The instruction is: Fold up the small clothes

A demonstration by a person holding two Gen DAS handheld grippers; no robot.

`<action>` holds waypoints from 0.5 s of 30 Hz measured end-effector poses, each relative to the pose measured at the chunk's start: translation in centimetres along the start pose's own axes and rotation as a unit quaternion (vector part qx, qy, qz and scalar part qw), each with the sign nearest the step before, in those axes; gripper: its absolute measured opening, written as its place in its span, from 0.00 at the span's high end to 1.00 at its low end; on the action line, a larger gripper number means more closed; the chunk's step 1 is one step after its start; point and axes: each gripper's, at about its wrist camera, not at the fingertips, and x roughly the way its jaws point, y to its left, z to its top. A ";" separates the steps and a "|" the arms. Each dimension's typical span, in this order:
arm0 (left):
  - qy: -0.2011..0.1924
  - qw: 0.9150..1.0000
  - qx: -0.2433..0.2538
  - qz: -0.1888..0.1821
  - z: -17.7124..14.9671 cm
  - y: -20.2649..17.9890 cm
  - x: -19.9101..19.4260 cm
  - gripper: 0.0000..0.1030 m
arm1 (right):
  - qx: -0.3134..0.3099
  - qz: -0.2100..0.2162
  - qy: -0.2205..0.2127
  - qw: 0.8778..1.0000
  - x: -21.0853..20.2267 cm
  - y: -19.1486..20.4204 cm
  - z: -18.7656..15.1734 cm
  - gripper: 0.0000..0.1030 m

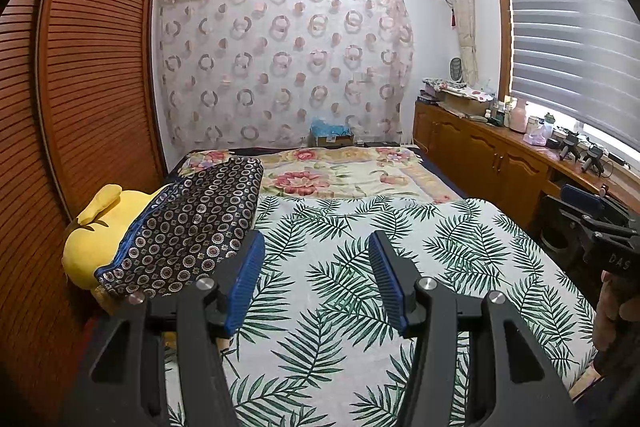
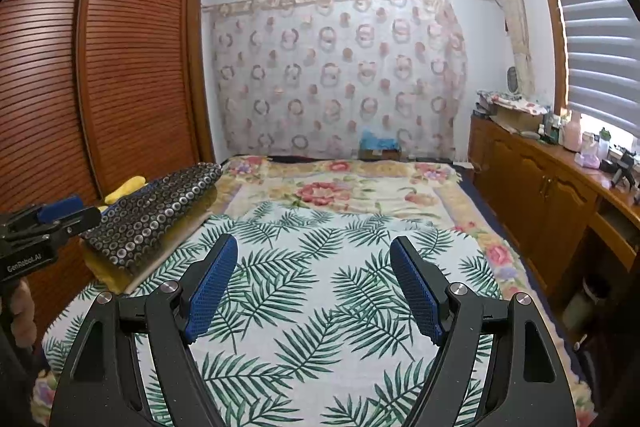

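A palm-leaf sheet covers the near part of the bed, spread flat. No small garment shows in either view. My left gripper hovers over the sheet, open, with nothing between its blue pads. The right gripper hangs over the same sheet, open wider and also empty. Each gripper appears at the edge of the other's view: the right gripper at the far right, the left gripper at the far left, each held by a hand.
A dark ring-patterned pillow lies on a yellow plush toy at the bed's left edge. A floral blanket covers the far half. A louvred wardrobe stands left, a cluttered wooden cabinet right.
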 end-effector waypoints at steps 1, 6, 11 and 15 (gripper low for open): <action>0.000 1.000 0.000 0.000 0.0 0.0 0.0 0.48 | 0.000 0.000 0.000 1.000 0.0 0.0 0.0 0.22; 0.000 1.000 -0.001 0.000 0.0 0.0 0.0 0.48 | -0.001 0.000 0.000 1.000 0.0 0.0 0.0 0.22; 0.000 1.000 0.000 0.000 0.0 0.1 0.0 0.48 | -0.001 0.000 0.000 1.000 0.0 -0.1 0.0 0.22; 0.000 1.000 -0.001 0.000 0.0 0.1 0.0 0.48 | 0.000 0.001 0.000 1.000 -0.1 -0.1 0.0 0.22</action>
